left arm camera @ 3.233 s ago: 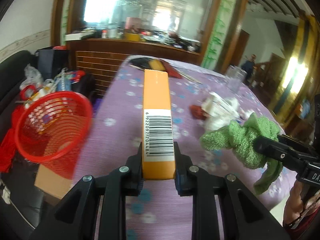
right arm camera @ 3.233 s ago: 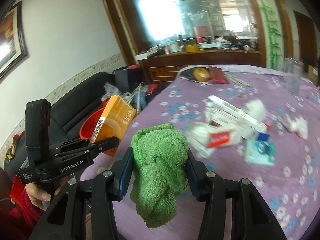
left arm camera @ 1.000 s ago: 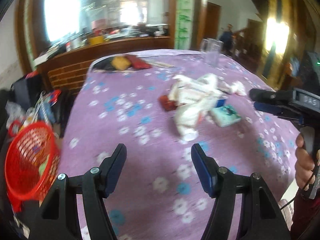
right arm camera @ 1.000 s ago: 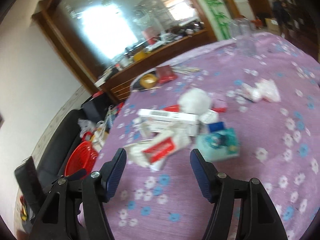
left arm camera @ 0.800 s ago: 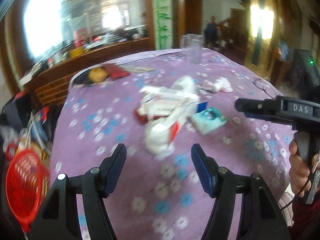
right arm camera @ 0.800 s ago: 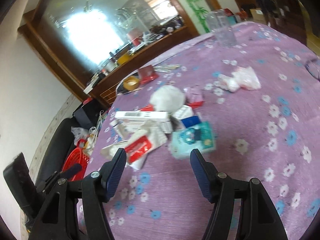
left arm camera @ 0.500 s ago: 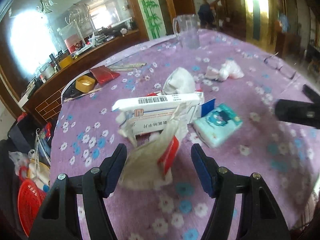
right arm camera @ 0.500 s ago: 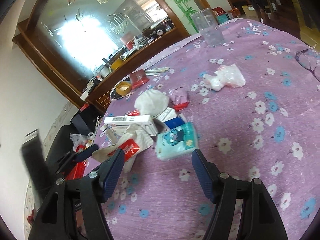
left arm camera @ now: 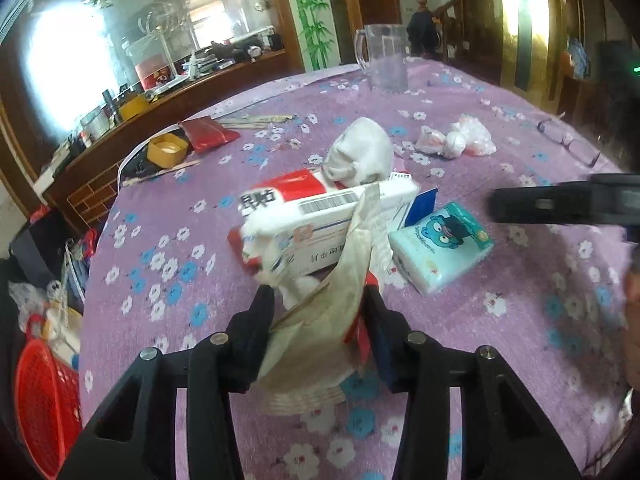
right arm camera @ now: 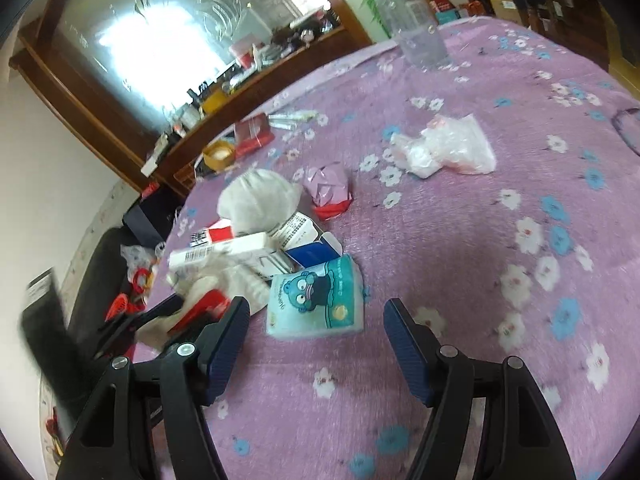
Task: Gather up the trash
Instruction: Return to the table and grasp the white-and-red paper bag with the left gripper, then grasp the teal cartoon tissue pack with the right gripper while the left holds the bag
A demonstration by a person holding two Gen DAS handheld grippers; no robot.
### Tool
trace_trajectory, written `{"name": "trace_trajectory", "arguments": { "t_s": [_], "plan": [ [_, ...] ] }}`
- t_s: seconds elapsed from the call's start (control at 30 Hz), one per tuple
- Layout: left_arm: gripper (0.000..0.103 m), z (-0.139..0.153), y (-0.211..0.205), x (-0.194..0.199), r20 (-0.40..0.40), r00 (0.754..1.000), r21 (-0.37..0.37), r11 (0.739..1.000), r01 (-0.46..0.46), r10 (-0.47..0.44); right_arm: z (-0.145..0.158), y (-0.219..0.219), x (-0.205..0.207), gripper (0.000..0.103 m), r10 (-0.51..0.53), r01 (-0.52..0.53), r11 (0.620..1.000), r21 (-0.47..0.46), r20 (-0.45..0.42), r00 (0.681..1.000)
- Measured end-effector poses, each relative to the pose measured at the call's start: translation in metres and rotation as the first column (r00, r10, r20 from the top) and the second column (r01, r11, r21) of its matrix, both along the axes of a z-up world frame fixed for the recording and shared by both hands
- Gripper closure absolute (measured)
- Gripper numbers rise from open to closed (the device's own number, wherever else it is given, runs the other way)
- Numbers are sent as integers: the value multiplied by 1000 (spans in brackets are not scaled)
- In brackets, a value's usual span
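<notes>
Crumpled beige wrapper, papery with a red strip along one edge, sits pinched between the black fingers of the left gripper in the left wrist view; both pads press its creased sides. Just beyond the fingertips lies a long white carton with a barcode, a soft grey-white wad resting on its far side. Right of the fingers sits a glossy teal tissue pack printed with a cartoon bear. Fuzzy purple tablecloth with small flowers covers the table. Far left of the fingers, a red mesh basket stands below the table edge.

From the right wrist view, the right gripper hangs with its blue-padded fingers spread wide, holding nothing. The tissue pack lies flat between and just ahead of the fingertips, nearer the left pad. Beyond it are the carton and a crinkled clear plastic bag, well ahead.
</notes>
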State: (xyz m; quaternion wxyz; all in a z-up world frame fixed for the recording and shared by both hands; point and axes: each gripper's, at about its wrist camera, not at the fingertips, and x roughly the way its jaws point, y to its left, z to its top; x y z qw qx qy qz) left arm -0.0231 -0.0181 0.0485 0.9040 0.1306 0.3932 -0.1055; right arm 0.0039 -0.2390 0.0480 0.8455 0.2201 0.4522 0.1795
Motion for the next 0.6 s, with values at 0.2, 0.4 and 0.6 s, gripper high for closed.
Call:
{"name": "trace_trajectory", "arguments": {
  "t_s": [0.2,0.4,0.6],
  "plan": [
    [59,11,34,-28,11,999,-128,991,-29,30,-12,12,24,34,5,-6,999,-33,-9,1000],
    [59,11,71,-51,15,994,-199,975,-103,108,-19,36,22,42,108,-108,994,-19,-32,994],
    [59,9,102,-63,11,984,-233,957,-172,180,-8,81,-35,41,397,-395,917,59,-31,917]
  ]
}}
